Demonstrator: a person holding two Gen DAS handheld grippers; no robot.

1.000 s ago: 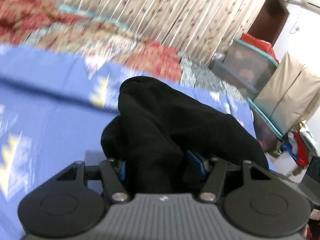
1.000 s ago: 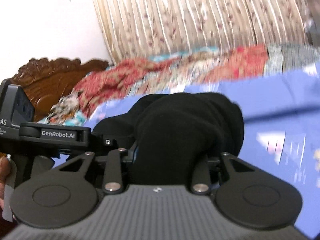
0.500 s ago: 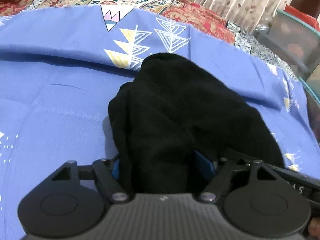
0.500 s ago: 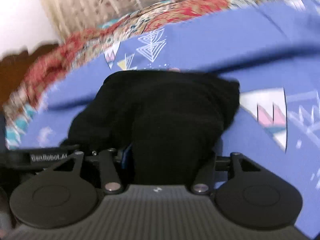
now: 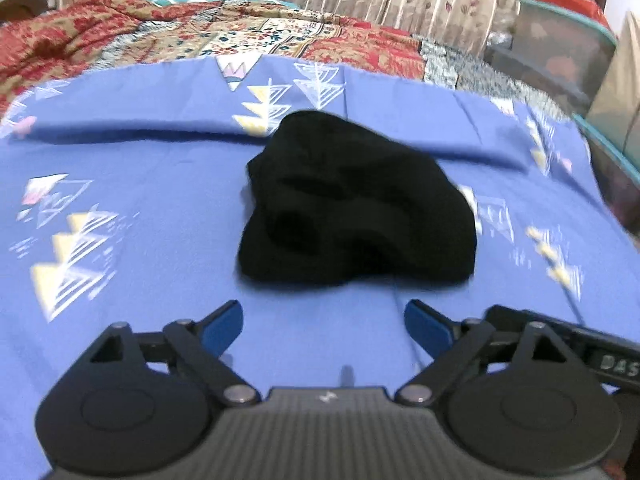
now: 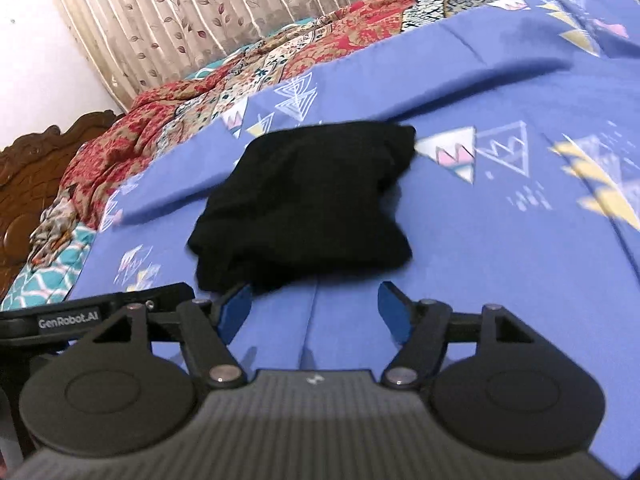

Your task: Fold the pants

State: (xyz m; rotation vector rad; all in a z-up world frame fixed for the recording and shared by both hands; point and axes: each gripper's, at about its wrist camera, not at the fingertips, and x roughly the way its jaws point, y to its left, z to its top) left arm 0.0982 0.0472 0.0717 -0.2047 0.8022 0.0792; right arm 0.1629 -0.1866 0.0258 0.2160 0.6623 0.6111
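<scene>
Left wrist view: black pants (image 5: 356, 204) bunched mid-frame on the blue bedsheet (image 5: 132, 184); left hand-held gripper (image 5: 323, 324) just opened wide, empty. Right wrist view: same soft, limp heap (image 6: 304, 204) centre-left; right hand-held gripper (image 6: 316, 308) just opened, holding nothing. Best pinched at a near edge.

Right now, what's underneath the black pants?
The black pants lie bunched on the blue printed sheet, which shows all around them. The patch of sheet directly beneath is covered, so anything there cannot be seen.
</scene>
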